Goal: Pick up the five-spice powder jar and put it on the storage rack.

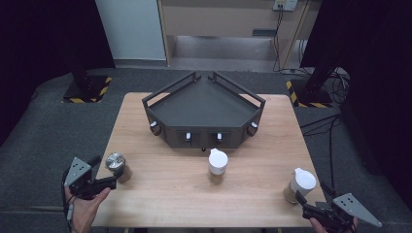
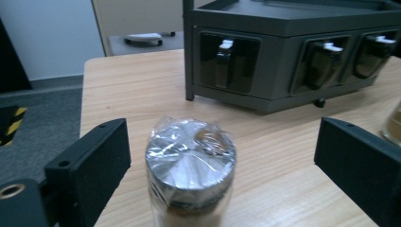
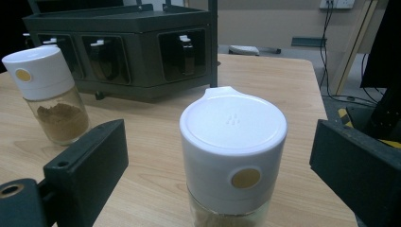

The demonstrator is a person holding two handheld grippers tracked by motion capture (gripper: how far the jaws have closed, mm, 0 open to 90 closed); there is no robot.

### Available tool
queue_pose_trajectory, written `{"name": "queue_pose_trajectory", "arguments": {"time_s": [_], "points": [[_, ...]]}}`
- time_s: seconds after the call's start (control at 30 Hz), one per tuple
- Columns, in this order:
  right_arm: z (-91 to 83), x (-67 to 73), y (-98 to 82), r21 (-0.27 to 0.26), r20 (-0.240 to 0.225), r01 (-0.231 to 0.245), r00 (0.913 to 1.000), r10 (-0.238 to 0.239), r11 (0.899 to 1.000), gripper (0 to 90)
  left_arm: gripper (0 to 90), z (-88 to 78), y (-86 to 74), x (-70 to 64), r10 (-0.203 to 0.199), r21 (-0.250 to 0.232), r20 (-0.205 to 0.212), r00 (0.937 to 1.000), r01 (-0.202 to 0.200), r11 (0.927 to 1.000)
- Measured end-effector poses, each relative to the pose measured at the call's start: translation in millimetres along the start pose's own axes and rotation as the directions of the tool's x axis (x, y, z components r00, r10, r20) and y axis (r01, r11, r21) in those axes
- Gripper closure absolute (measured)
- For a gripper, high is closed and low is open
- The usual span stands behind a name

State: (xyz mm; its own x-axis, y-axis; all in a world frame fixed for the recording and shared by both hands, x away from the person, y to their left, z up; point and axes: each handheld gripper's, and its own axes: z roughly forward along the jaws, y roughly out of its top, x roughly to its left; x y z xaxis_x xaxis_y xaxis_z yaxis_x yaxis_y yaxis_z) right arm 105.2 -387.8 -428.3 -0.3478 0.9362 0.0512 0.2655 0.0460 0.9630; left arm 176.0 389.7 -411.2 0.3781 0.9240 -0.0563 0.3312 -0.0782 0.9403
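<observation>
Two spice jars stand upright on the wooden bench (image 1: 160, 194), each with a gripper lined up on it, which suggests a two-handed pick-up is being prepared. The left gripper (image 1: 109, 171) sits at the bench's near left corner, its jaws apart with the foil-topped jar (image 2: 190, 168) standing between them; the pads clear its sides, so nothing is clamped yet. The right gripper (image 1: 316, 196) waits at the near right corner, jaws likewise apart around the white-capped jar (image 3: 232, 151), untouched on both sides.

Both jars have their long axis vertical, base on the bench and cap up, so the jaws can close level across the body. The white cap's small pouring lip points away from the right gripper, toward the dark rack (image 1: 204, 109) at the back of the bench. A third jar (image 1: 217, 162) with a white cap stands in the middle, just in front of the rack, well apart from both grippers. The rack's front holds small bottles in its windows, probably where such jars belong.
</observation>
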Motion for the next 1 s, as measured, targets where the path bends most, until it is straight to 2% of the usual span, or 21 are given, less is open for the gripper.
{"name": "queue_pose_trajectory", "arguments": {"time_s": [0.3,0.37,0.43,0.53,0.73,0.87,1.0], "points": [[-0.2,-0.3,-0.1,0.000,-0.002,0.002,1.0000,-0.002,1.000,5.4,9.0,19.3,0.4,1.0,-0.008,0.030,-0.040,0.9992,0.010,0.9995],[-0.4,-0.4,-0.2,-0.002,-0.002,0.001,1.0000,-0.001,1.000,5.4,10.7,22.2,-1.2,3.6,-0.018,0.038,-0.034,0.9993,0.020,0.9991],[-0.4,-0.4,-0.2,-0.002,-0.002,0.002,1.0000,-0.002,1.000,5.5,11.6,25.2,-2.5,2.3,-0.007,0.051,-0.050,0.9987,0.009,0.9987],[-0.2,-0.4,-0.1,-0.001,-0.003,0.001,1.0000,-0.001,1.000,5.5,13.3,29.1,-5.9,5.4,-0.026,0.055,-0.047,0.9985,0.029,0.9980],[-0.3,-0.6,-0.3,-0.002,-0.003,0.000,1.0000,0.000,1.000,5.6,22.5,35.1,-10.3,5.5,-0.008,0.063,-0.037,0.9993,0.010,0.9979],[-0.4,-0.8,-0.3,-0.002,-0.005,0.001,1.0000,-0.001,1.000,5.5,32.7,36.8,-13.6,2.6,0.014,0.057,-0.051,0.9986,-0.011,0.9983],[-0.2,-1.1,-0.5,-0.002,-0.006,-0.003,1.0000,0.003,1.000,5.5,33.5,36.4,-12.2,2.8,0.014,0.061,-0.050,0.9986,-0.011,0.9981]]}}
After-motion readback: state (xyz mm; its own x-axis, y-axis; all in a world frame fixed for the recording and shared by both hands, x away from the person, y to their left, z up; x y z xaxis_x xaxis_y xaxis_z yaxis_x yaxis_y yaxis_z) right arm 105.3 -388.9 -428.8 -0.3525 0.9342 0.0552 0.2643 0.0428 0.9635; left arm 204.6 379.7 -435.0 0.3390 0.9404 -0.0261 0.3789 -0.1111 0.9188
